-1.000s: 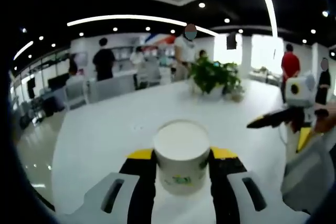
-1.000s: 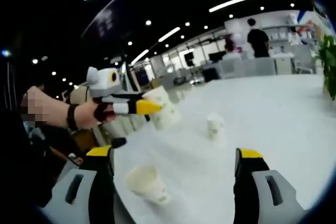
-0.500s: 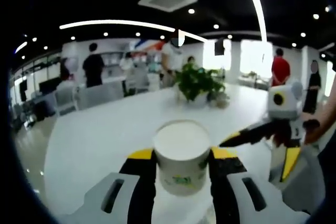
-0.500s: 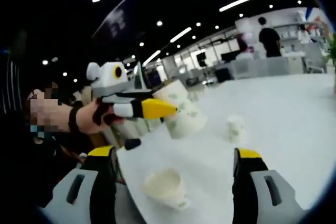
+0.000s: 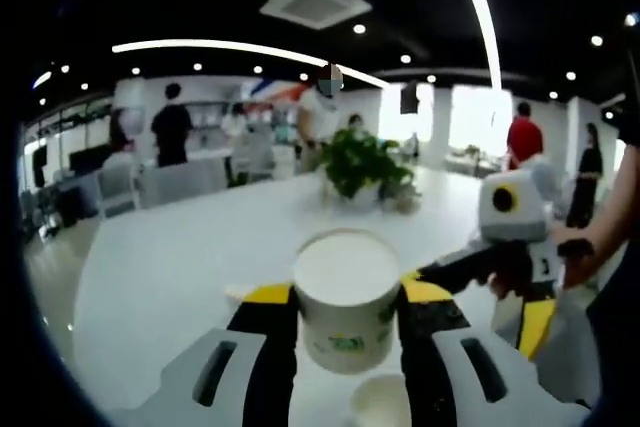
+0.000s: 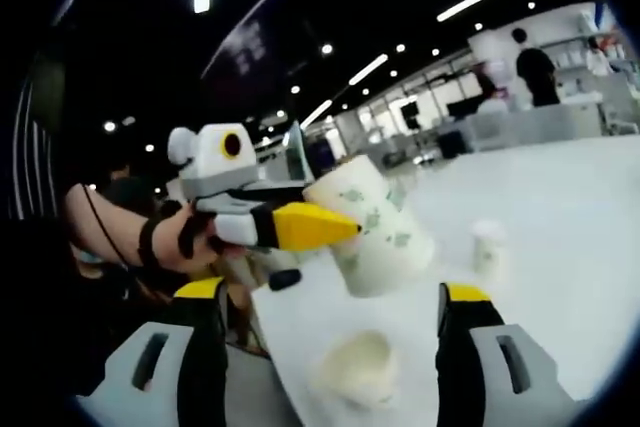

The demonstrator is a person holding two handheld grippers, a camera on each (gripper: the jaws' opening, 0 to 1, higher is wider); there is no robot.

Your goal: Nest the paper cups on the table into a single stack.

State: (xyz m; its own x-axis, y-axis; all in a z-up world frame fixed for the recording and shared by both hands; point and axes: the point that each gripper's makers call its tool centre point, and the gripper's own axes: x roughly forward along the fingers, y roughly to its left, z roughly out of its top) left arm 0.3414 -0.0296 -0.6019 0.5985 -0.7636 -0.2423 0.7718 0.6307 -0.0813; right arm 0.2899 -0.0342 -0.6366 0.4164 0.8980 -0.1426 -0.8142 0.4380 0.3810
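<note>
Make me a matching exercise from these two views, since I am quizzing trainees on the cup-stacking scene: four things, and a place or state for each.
Things:
1. held cup
2. open cup
3. far cup
4. potted plant

Places or states:
A. standing alone, far along the table
B. clamped between the left gripper jaws
C. standing on the far part of the table, leaves green
D. on the table between the open right gripper jaws

Pairs: 1-B, 2-D, 3-A, 4-C

Open white table (image 5: 180, 257) ahead; potted plant (image 5: 362, 162) (far side), one lone cup (image 6: 488, 247) apart.
</note>
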